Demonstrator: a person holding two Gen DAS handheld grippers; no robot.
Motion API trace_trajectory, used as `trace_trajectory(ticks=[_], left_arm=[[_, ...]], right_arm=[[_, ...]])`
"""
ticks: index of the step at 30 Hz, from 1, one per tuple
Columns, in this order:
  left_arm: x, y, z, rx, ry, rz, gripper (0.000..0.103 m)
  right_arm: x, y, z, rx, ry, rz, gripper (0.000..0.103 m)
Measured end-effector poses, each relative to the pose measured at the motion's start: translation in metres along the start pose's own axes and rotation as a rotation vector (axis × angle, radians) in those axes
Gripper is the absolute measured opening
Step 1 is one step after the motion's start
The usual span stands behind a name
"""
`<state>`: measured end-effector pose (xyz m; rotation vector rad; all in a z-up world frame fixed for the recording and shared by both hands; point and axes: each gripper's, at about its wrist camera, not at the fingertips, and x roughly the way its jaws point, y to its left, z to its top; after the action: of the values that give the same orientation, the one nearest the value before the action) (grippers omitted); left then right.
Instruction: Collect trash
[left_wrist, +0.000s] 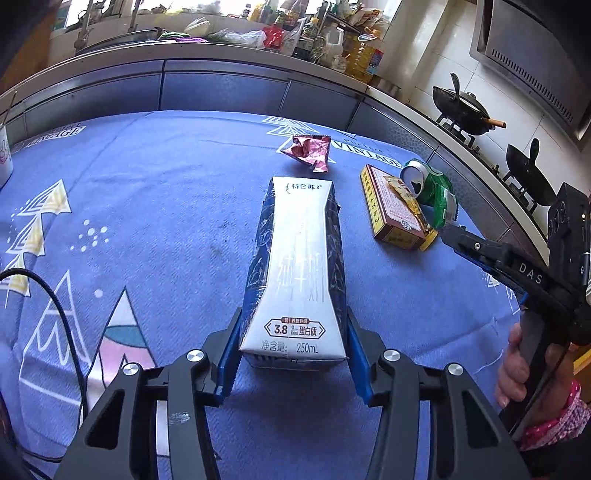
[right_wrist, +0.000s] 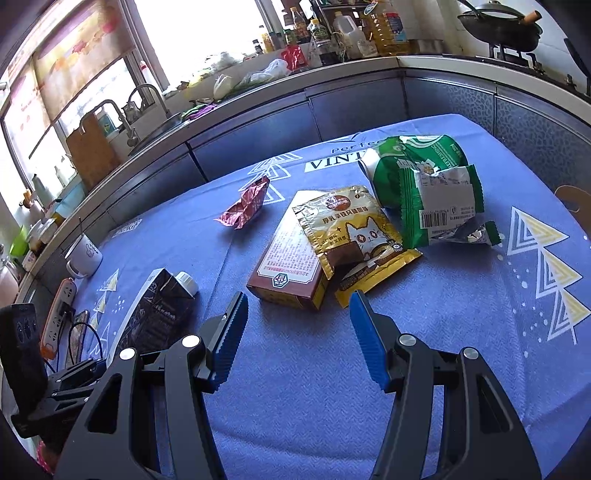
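A blue patterned tablecloth (right_wrist: 314, 387) covers the table before a cluttered kitchen counter (right_wrist: 258, 88). At left, the left gripper (left_wrist: 293, 350) clamps the base of a 250 mL milk carton (left_wrist: 299, 266) lying flat. Beyond lies a crumpled pink wrapper (right_wrist: 245, 208). The right gripper (right_wrist: 297, 336), jaws apart and empty, faces a brown box (right_wrist: 286, 258), a yellow cat sachet (right_wrist: 360, 236) and, seemingly, a green can (left_wrist: 430, 184) under a green packet (right_wrist: 441, 206).

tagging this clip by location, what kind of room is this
Most likely a home kitchen: a wok sits on a gas stove, a sink faucet stands by the window, and cooking oil bottles crowd the counter behind the blue-clothed table.
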<state>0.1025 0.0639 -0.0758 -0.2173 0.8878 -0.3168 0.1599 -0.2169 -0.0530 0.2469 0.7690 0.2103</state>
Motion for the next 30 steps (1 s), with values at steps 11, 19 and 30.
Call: trace_trajectory(ticks=[11,19,30], left_arm=[[0.001,-0.011,0.026,0.009,-0.073,0.005,0.085],[0.016,-0.005,0.026,-0.010,-0.058,0.050,0.081],[0.006,0.007,0.024,-0.032,-0.068,0.054,0.076]], right_arm=[[0.027,0.017,0.050,-0.037,0.012,0.093,0.058],[0.086,0.041,0.079,-0.103,0.094,0.088,0.058],[0.159,0.063,0.094,-0.122,0.169,0.039,0.054]])
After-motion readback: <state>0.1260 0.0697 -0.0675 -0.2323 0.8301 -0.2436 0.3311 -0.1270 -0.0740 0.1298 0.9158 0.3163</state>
